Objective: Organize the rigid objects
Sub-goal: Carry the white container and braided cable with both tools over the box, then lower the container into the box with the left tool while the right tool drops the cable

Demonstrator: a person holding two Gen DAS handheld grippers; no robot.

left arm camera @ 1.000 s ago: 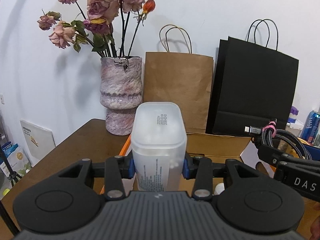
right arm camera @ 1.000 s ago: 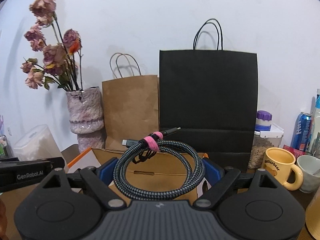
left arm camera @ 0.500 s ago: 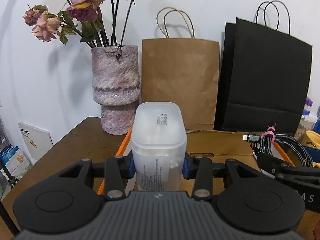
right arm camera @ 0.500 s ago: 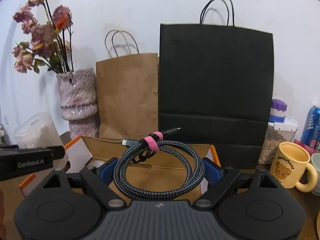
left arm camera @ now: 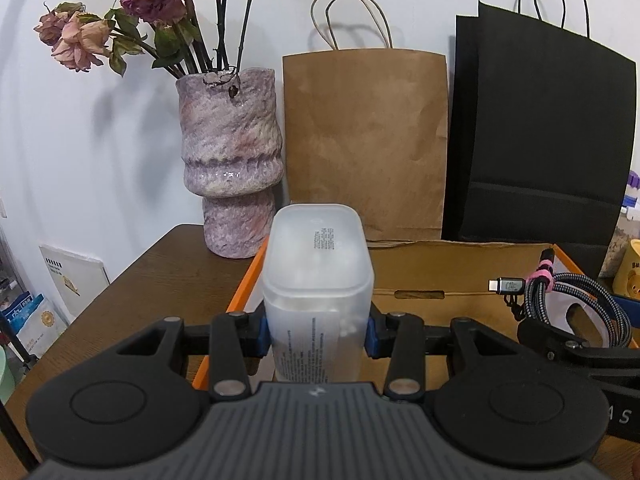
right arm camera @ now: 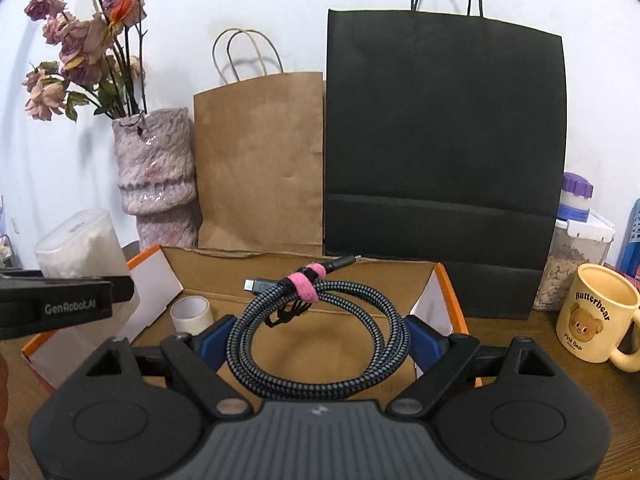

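My left hand-held gripper (left arm camera: pixel 318 332) clamps a frosted plastic container (left arm camera: pixel 318 280); my right hand-held gripper (right arm camera: pixel 318 330) clasps a coiled braided cable (right arm camera: pixel 320 340) above the cardboard box (right arm camera: pixel 400 276).

Tape roll (right arm camera: pixel 191 312) in box (right arm camera: pixel 448 280), bags (right arm camera: pixel 444 152) behind

Frosted translucent plastic container (left arm camera: pixel 318 280), braided fabric-sheathed cable (right arm camera: pixel 320 336) with fuzzy pink strap, matt cardboard box (right arm camera: pixel 320 280), glossy rough-glazed vase (left arm camera: pixel 230 156), matt paper bags upper right, wood-grain table (left arm camera: pixel 168 276).

Vase (left arm camera: pixel 230 160) with dried roses, brown bag (left arm camera: pixel 366 144), black bag (left arm camera: pixel 540 136), mug (right arm camera: pixel 596 316).
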